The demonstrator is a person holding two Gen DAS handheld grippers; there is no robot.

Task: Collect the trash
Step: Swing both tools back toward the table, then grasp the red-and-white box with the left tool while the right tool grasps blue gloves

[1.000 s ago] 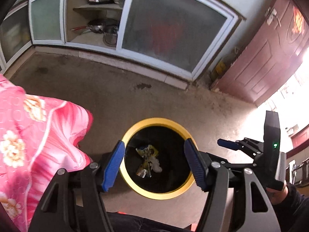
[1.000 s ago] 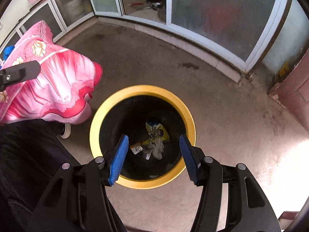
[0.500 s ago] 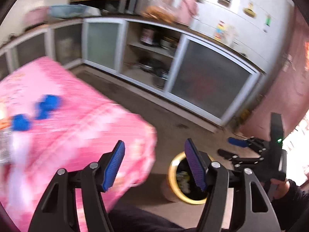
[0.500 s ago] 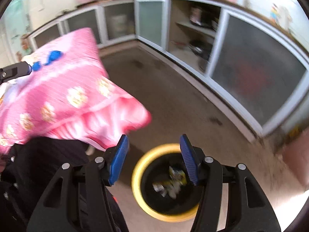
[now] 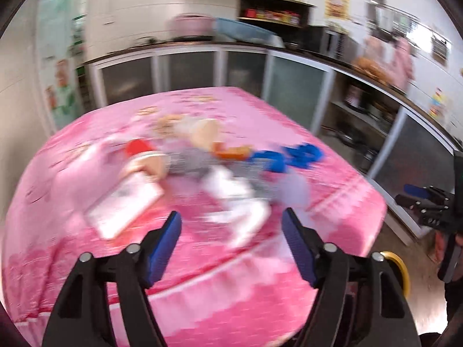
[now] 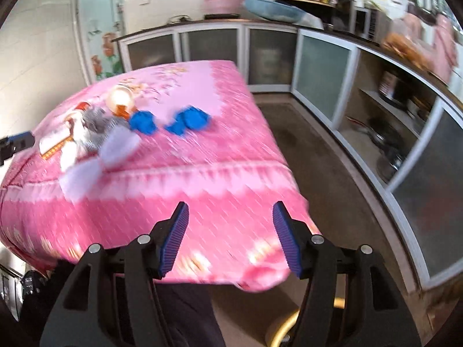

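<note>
Desk point(image 5: 332, 202), pink flowered cloth: blurred litter heap point(image 5: 202, 167), centre frame; labels unreadable. Left gripper point(image 5: 231, 240), right gripper point(image 6: 230, 231): fingers just widened, apart, holding nothing.

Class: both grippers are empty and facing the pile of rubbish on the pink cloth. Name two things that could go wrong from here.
1. The rubbish pile lies bunched together, with blue scraps close beside it, so the open left gripper may drag neighbouring pieces or snag the pink cloth.
2. The yellow bin sits low beside the table, mostly hidden; a carried piece might miss it.
</note>
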